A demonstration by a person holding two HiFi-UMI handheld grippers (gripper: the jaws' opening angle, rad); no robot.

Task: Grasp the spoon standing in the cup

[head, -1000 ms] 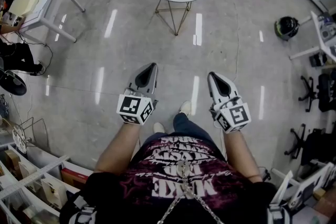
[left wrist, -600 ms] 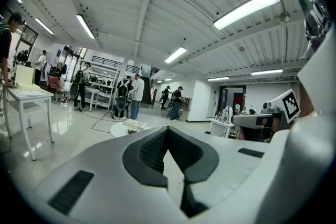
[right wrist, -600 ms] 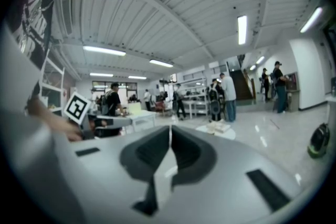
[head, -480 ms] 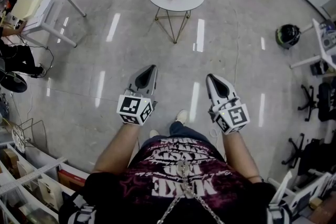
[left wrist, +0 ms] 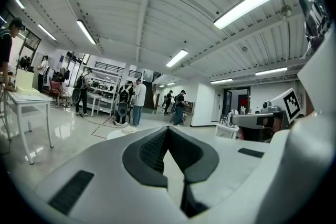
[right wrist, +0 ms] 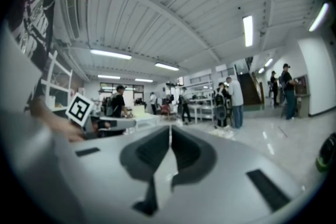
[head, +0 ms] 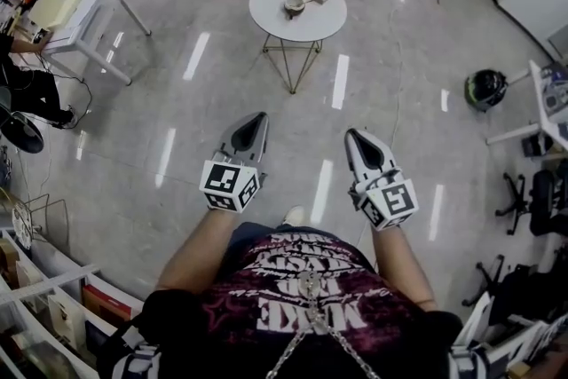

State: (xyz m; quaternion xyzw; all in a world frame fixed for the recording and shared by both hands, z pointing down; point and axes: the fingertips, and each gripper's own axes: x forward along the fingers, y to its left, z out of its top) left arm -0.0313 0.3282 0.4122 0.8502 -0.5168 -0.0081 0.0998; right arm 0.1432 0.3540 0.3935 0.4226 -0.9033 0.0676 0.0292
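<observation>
We find the left gripper (head: 256,117) and right gripper (head: 350,135) both clenched empty, side by side, well apart from the round table (head: 266,13) bearing the cup (head: 295,6).

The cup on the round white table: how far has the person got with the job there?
Nothing looks done yet. The cup sits on the round table, far across the floor from both grippers; any spoon in it is too small to make out. In hand: only the approach, with the left gripper and right gripper held out in front, jaws together and empty. Left: get close, open a gripper, close it on the spoon.
</observation>
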